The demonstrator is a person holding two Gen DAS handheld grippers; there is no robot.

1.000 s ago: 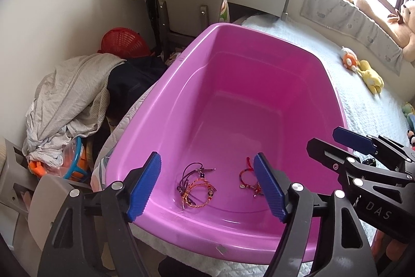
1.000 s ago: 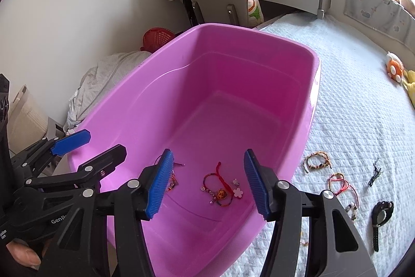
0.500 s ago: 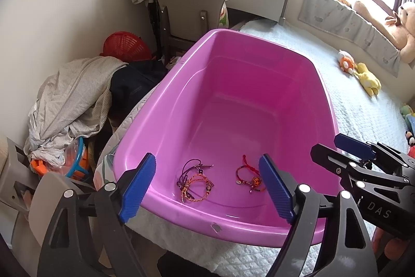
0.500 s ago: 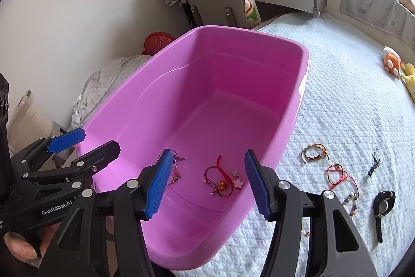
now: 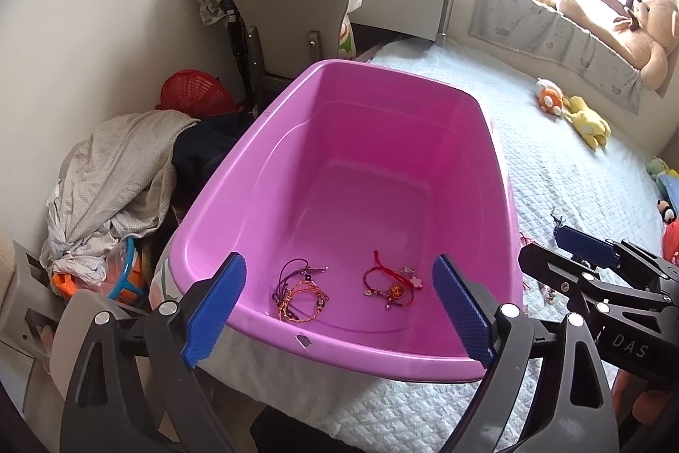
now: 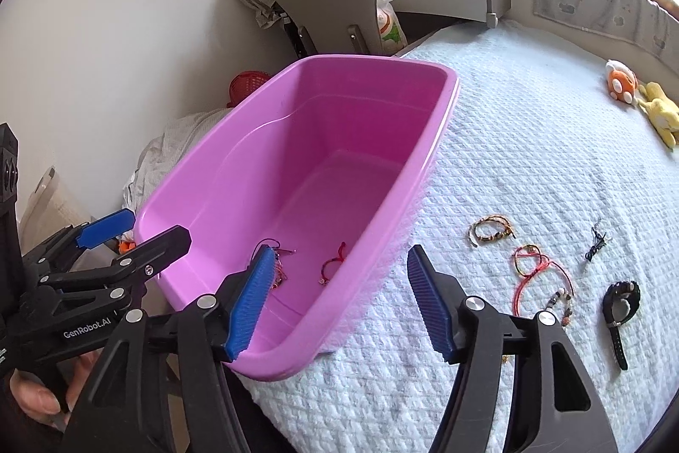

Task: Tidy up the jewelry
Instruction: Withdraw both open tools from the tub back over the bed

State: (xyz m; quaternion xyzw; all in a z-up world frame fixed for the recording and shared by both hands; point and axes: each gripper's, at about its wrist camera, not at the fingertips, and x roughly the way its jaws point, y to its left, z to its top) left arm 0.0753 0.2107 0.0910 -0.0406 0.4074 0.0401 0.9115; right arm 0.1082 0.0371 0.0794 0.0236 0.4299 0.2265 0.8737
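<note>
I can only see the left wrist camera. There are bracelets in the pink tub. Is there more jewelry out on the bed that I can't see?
Observer: Yes. The right wrist view shows a black watch lying on the white bedspread, to the right of the pink tub.
Operator: Any bracelets too?
Observer: A brown beaded bracelet and some red cord bracelets lie on the bed between the tub and the watch.
Operator: Is the right tool holding anything?
Observer: No. The right tool has nothing between its jaws, and they are opening.
</note>
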